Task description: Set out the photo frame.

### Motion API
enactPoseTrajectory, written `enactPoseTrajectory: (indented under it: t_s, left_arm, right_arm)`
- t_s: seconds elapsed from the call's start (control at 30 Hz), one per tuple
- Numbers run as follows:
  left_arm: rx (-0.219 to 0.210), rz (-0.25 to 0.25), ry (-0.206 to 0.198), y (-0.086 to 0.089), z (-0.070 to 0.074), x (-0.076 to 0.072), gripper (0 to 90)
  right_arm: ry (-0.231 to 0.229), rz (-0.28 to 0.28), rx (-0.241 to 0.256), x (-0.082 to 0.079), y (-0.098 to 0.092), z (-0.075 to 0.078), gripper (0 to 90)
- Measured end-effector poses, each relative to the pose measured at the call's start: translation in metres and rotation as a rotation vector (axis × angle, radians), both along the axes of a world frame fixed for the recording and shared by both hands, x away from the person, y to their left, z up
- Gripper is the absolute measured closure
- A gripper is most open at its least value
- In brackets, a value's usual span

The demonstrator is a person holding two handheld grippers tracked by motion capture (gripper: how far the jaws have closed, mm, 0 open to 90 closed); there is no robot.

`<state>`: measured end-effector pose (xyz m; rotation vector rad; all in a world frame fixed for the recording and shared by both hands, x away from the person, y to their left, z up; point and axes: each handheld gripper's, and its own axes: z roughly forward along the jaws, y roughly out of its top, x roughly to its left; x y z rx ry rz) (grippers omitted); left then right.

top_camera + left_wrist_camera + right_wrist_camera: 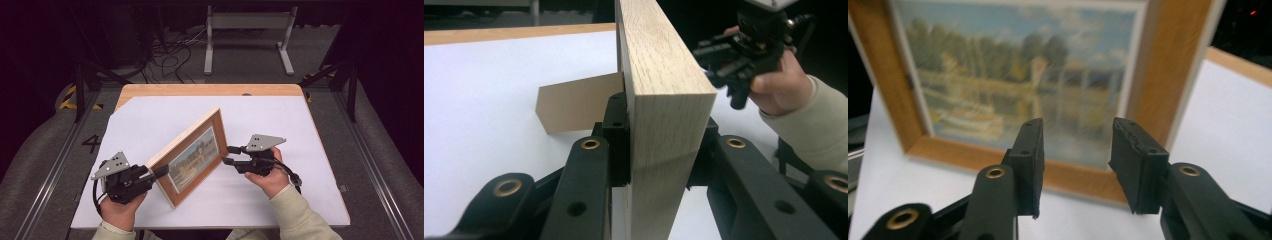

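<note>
Picture frame stands upright near the middle of the white table, holding a landscape print inside its wooden border. We see the left gripper clamped on the frame's near end, jaws pressed to both faces. Our right gripper hovers just before the print side, jaws apart, gripping nothing. A cardboard stand props the back.

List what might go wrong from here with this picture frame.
The left tool clamps only one end of the upright wooden picture frame, so it may twist or tip onto the white table. The brown cardboard stand behind looks thin. The open right tool faces the glass and might bump it.
</note>
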<state>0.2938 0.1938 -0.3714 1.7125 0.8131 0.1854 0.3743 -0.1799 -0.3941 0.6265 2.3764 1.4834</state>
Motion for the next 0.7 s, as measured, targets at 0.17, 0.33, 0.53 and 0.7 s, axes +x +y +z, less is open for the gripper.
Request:
enactPoseTrajectory:
  t_s: [0.17,0.33,0.53,0.7]
  left_arm:
    - [-0.001,-0.013,0.006,-0.001,0.001,0.001,70.9]
    - [0.003,-0.024,0.004,0.0,0.001,0.003,70.9]
    - [0.003,-0.022,0.003,0.0,0.0,0.003,70.9]
    - [-0.002,-0.023,0.009,0.0,0.0,0.003,70.8]
  right_arm:
    - [-0.018,-0.036,0.032,0.015,-0.009,0.01,51.4]
    - [0.01,-0.03,0.03,0.037,-0.008,0.018,46.5]
    - [0.038,0.011,0.022,0.059,0.001,0.023,43.4]
    - [0.054,0.05,0.011,0.069,0.008,0.022,39.7]
